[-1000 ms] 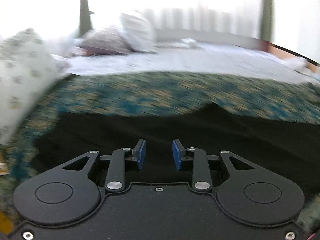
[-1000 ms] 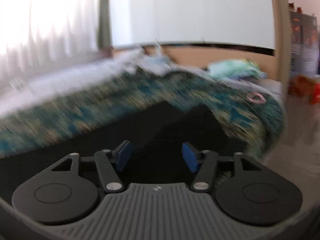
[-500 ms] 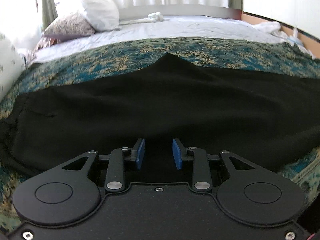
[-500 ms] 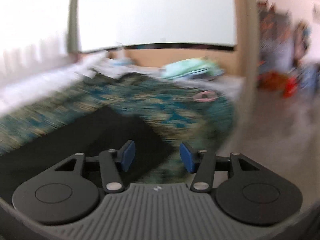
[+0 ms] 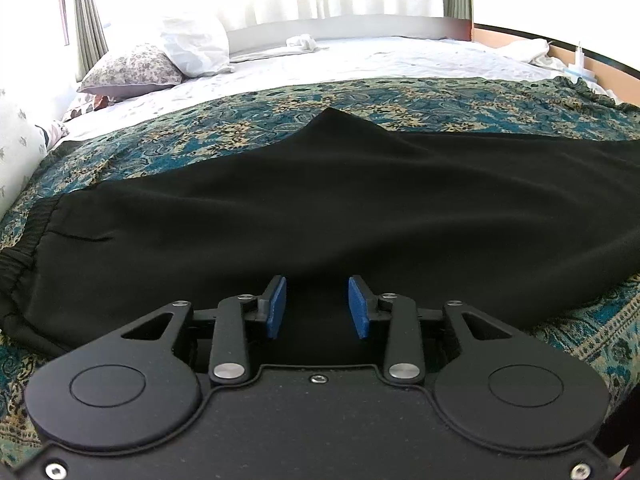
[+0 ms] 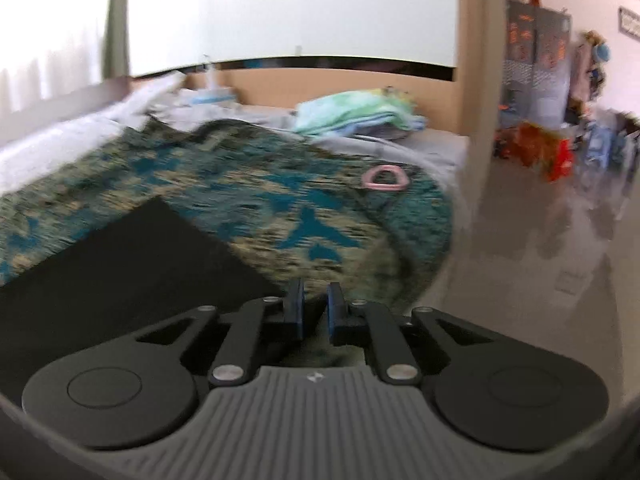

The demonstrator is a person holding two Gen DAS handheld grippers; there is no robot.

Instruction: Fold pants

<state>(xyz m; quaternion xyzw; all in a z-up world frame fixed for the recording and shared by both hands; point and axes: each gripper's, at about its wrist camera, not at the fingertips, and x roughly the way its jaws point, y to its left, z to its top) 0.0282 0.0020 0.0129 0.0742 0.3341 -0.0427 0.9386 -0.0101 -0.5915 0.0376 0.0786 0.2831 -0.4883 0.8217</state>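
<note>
Black pants (image 5: 320, 208) lie flat across a teal patterned bedspread (image 5: 224, 128), waistband at the left, one folded point sticking toward the far side. My left gripper (image 5: 316, 306) is open and empty, just above the near edge of the pants. In the right wrist view the leg end of the pants (image 6: 120, 264) shows as a black corner at the left. My right gripper (image 6: 315, 312) hovers at that corner's edge over the bedspread (image 6: 280, 208), jaws narrowed to a small gap with nothing between them.
Pillows (image 5: 160, 60) and white sheets (image 5: 360, 60) lie at the bed's far side. A pink ring (image 6: 385, 178) and folded light cloths (image 6: 360, 112) lie near the bed's right end. A wooden post (image 6: 478, 80) and bare floor (image 6: 540, 260) are to the right.
My right gripper has swung right toward the leg end and its jaws have narrowed from wide open. My left gripper has steadied over the pants' near edge, still open.
</note>
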